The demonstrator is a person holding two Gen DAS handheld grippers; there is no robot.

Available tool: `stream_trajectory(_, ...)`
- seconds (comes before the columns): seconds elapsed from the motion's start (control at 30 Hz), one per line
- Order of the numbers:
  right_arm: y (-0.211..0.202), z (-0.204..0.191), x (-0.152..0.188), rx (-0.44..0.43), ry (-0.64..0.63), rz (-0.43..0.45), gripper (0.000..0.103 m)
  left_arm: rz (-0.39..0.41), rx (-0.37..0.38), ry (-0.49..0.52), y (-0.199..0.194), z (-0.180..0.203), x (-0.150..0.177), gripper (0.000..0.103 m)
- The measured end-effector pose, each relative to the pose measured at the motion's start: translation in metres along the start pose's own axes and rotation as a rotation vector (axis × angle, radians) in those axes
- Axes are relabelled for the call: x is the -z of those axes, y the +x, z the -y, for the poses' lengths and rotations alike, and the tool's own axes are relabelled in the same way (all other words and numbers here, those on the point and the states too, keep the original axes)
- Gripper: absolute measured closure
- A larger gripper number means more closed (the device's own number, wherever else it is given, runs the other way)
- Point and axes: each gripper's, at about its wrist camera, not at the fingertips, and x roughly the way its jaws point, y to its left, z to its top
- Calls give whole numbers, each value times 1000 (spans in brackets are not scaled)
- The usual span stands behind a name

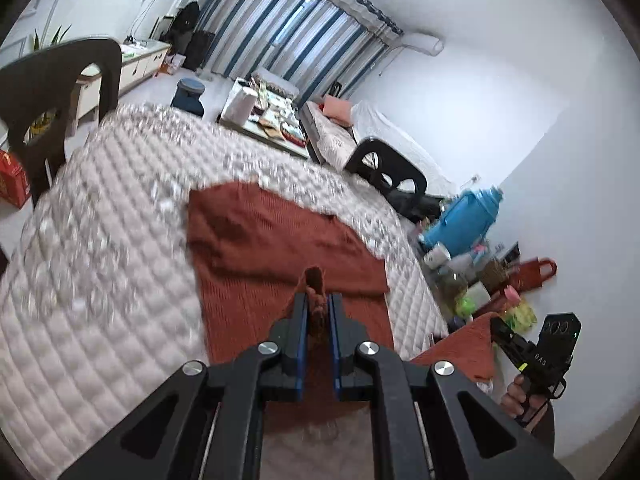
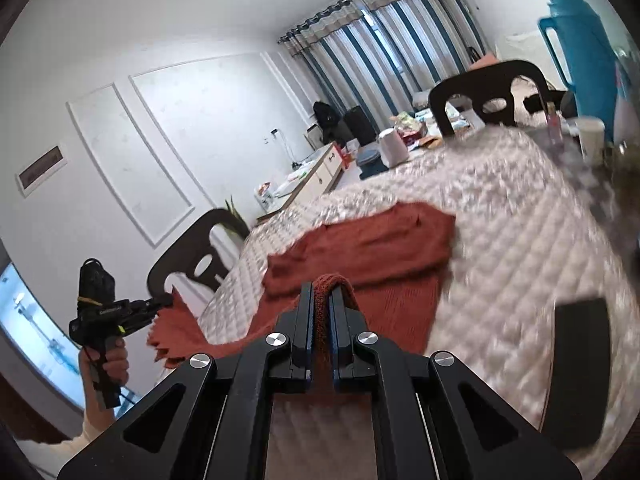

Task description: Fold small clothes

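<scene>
Jaws of both the left gripper and right gripper pinch the rust-red garment over the quilted table.

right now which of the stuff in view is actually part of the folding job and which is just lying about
Part of the job:
- rust-red knit garment, on the quilted cover
- left gripper, shut on its near edge
- right gripper, shut on its near edge

Just lying about:
- blue thermos
- dark chairs
- black flat thing on the cover
- red bag
</scene>
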Motion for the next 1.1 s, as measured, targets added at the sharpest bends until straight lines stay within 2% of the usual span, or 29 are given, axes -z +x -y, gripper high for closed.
stream_trajectory(0.13,26,4,-30,28,-5,-7,97,22,-2,-1,18,-1,-35,92)
stream_trajectory(0.43,101,28,-76,93,22,-76,97,-2,-65,-12,81,-14,-88,92)
stream_trajectory(0.47,113,35,-79,120,34,-84,97,-17,-75,-16,91,-17,-88,92)
stream_trajectory(0.63,147,63,-72,145,104,-147,97,-130,-139,-9,131,-38,-73,88)
stream_trajectory(0.7,155,71,-68,174,110,-170,97,-159,-176,0,141,-45,-66,70)
stream_trajectory(0.83,172,90,-63,200,145,-214,97,-216,-197,25,157,-53,-53,61)
stream_trajectory(0.9,177,95,-62,224,139,-227,97,-225,-237,50,162,-54,-47,53)
stream_trajectory(1.03,188,104,-62,249,142,-267,97,-256,-336,115,175,-52,-40,50)
stream_trajectory(1.1,190,106,-62,249,128,-285,97,-293,-326,94,180,-55,-36,50)
